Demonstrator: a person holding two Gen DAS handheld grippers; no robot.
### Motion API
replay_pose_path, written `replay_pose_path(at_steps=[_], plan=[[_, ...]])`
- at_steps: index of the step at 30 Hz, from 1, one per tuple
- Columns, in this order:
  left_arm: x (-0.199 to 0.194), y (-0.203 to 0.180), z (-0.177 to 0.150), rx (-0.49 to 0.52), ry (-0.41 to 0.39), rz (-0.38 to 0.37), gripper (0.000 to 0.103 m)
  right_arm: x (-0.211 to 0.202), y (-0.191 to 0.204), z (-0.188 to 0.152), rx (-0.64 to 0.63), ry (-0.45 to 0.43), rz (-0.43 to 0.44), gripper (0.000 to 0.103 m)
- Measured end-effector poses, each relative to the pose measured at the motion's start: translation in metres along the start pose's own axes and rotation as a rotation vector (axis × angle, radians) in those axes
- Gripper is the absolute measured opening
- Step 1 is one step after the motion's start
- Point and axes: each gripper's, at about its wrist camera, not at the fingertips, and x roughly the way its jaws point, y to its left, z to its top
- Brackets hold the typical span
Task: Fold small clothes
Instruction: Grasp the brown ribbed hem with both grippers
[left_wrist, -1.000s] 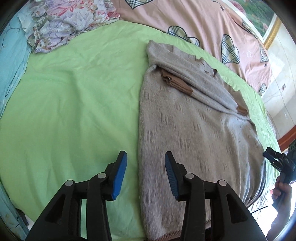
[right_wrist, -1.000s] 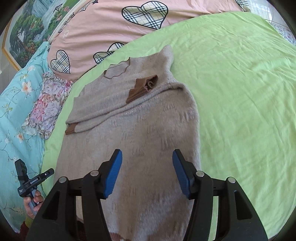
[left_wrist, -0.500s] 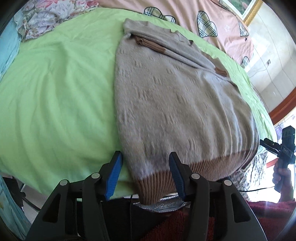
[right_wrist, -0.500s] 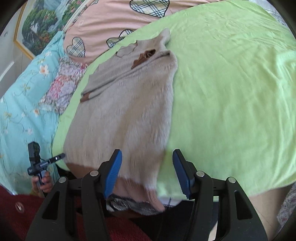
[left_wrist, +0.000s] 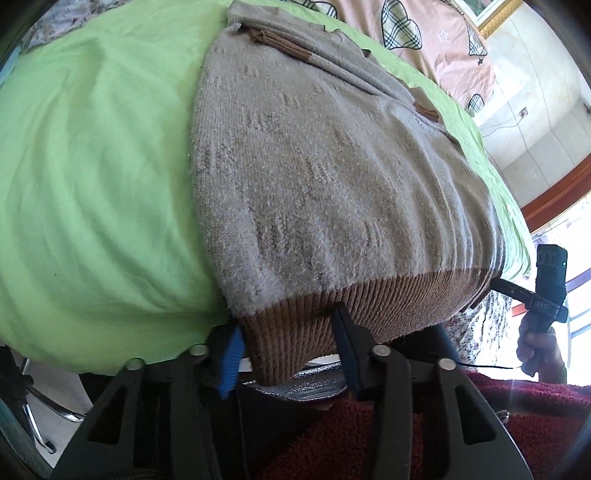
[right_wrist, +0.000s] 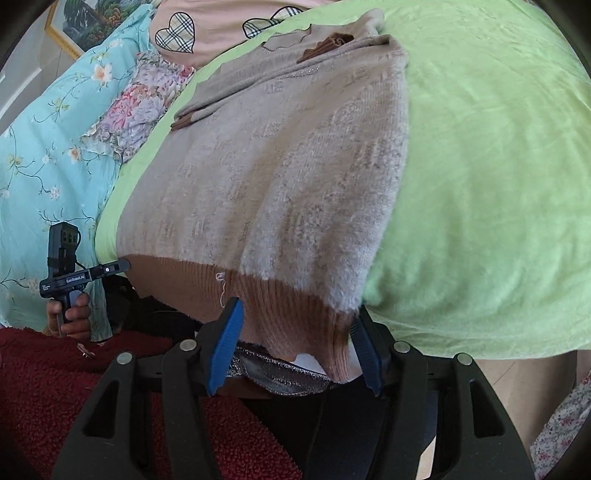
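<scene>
Beige sweater (left_wrist: 332, 177) lies on the green bed (left_wrist: 92, 177) (no containers); left gripper (left_wrist: 284, 350) just closed, pinching its 6 o'clock hem, right gripper (right_wrist: 295, 343) spread around it.

Bright daylight, sharp focus, strong fisheye bend
Green sheet (right_wrist: 480, 166) evenly lit; window glare (left_wrist: 580, 280) blows out at right in the left wrist view; dark vignette rings both pictures; soft shadow beneath the sweater hem (left_wrist: 369, 306)
</scene>
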Motion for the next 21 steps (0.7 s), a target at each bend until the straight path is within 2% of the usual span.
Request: replay_pose_path(at_steps=[1,2,3,4,8,11,16,21], plan=[[0.000,0.000,-0.001,0.007,0.002,-0.005,0.023,0.001,0.000,-0.001,-0.004,0.007,-0.013,0.040],[-0.001,0.002,-0.002,0.010,0.004,-0.012,0.014,0.001,-0.002,-0.003,0.002,0.021,-0.018,0.030],[-0.002,0.002,-0.003,0.013,0.001,-0.017,0.012,0.000,-0.005,-0.003,0.018,0.031,-0.001,0.013],[-0.005,0.001,-0.004,0.020,-0.008,-0.018,0.010,-0.002,-0.008,-0.004,0.037,0.032,0.032,0.010],[-0.024,-0.010,-0.003,0.069,-0.061,-0.056,0.007,-0.020,0.000,-0.005,-0.001,0.008,0.113,0.009],[-0.044,-0.018,0.002,0.087,-0.129,-0.109,0.007,-0.035,0.009,-0.001,-0.017,-0.045,0.197,0.009],[-0.075,-0.023,0.028,0.077,-0.257,-0.137,0.007,-0.061,0.006,0.017,0.029,-0.195,0.320,0.009],[-0.094,-0.018,0.063,0.024,-0.386,-0.149,0.005,-0.082,-0.005,0.040,0.080,-0.325,0.351,0.009]])
